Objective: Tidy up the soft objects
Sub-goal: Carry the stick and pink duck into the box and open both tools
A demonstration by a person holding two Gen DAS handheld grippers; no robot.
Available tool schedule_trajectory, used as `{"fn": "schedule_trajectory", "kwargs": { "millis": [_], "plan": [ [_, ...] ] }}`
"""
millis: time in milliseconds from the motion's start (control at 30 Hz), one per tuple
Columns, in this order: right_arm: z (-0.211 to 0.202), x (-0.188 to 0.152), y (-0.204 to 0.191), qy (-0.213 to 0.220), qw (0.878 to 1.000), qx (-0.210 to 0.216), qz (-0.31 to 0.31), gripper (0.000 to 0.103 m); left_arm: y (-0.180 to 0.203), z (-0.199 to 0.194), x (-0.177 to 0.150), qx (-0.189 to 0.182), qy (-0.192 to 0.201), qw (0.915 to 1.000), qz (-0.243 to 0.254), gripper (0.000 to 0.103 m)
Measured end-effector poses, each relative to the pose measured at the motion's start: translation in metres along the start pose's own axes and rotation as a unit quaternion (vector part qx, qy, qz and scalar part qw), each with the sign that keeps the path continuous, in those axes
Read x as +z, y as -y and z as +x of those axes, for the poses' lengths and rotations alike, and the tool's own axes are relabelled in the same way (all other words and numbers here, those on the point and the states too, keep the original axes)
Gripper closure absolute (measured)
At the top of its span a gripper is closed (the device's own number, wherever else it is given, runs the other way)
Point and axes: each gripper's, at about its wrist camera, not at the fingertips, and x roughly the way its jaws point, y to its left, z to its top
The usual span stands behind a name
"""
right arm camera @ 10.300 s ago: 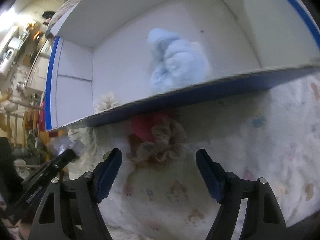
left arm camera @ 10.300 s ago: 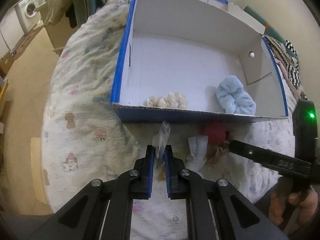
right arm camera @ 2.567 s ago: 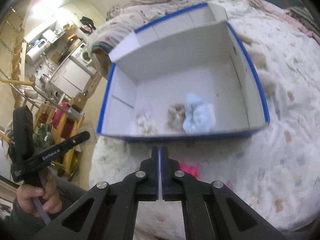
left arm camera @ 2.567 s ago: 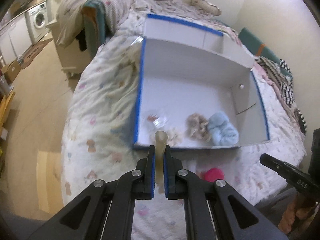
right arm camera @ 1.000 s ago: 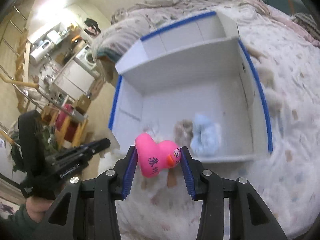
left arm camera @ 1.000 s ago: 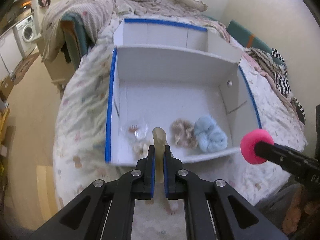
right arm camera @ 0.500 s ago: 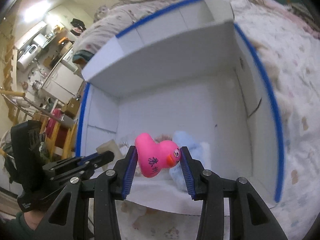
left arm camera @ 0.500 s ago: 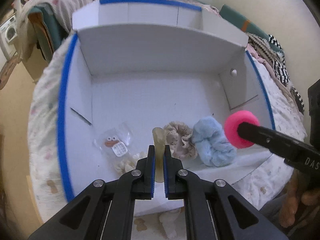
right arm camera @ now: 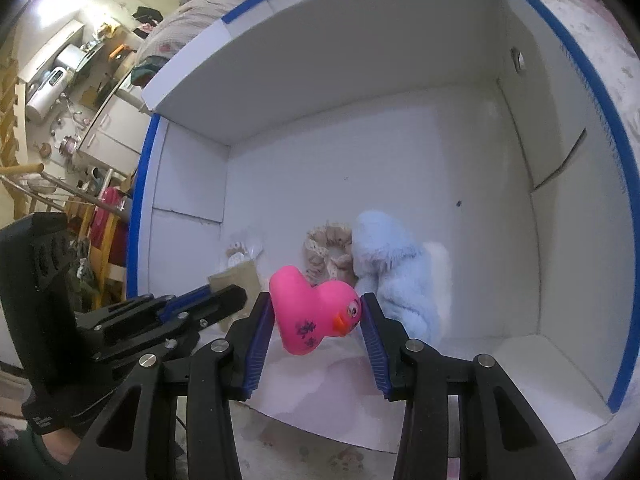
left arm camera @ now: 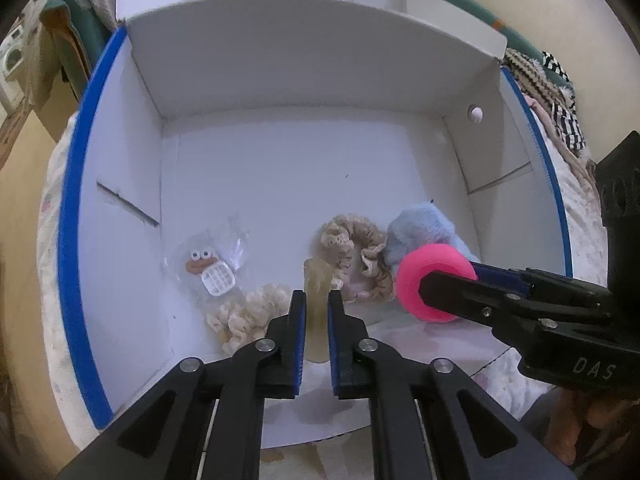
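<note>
A white box with blue-taped rims (left arm camera: 70, 216) (right arm camera: 592, 92) lies open on the bed. Inside lie a light blue fluffy scrunchie (left arm camera: 424, 228) (right arm camera: 392, 256), a beige lace scrunchie (left arm camera: 352, 248) (right arm camera: 324, 252), a cream scrunchie (left arm camera: 252, 308) and a clear packet with a small toy (left arm camera: 210, 268). My left gripper (left arm camera: 316, 312) is shut on a flat beige soft piece (left arm camera: 317, 280) (right arm camera: 238, 276) over the box's near part. My right gripper (right arm camera: 318, 316) is shut on a pink rubber duck (right arm camera: 316, 312) (left arm camera: 428, 280), held above the box beside the blue scrunchie.
The box stands on a printed bedspread (left arm camera: 580, 224). Striped clothes (left arm camera: 560, 80) lie at the far right. A kitchen area with appliances (right arm camera: 60, 76) shows at the left of the right wrist view. The far half of the box floor (left arm camera: 300, 176) is bare.
Both grippers have moved forward and down over the box's near wall, each with its object. The duck now hangs lower, close to the blue scrunchie.
</note>
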Motion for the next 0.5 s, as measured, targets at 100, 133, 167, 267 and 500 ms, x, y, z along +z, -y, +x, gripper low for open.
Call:
{"fn": "schedule_trajectory", "kwargs": {
  "millis": [100,133,167,267,500],
  "plan": [
    [0.0,-0.001,0.0,0.001,1.0,0.001,0.002,0.055,-0.002,0.004,0.0,-0.011,-0.016,0.9998,-0.011,0.085],
    [0.0,-0.001,0.001,0.001,1.0,0.002,0.003,0.054,-0.002,0.005,0.0,-0.015,-0.019,0.9996,-0.014,0.079],
    [0.0,-0.001,0.002,0.002,1.0,0.003,0.005,0.054,-0.002,0.005,0.001,-0.017,-0.021,0.9995,-0.015,0.075],
    [-0.001,-0.001,0.001,0.006,1.0,0.007,0.009,0.046,0.001,0.002,-0.001,-0.006,-0.017,0.9998,-0.004,0.047],
    [-0.01,0.0,-0.002,0.031,0.999,0.008,0.005,0.031,0.0,-0.006,0.0,0.012,-0.004,0.9999,-0.001,0.046]
  ]
}}
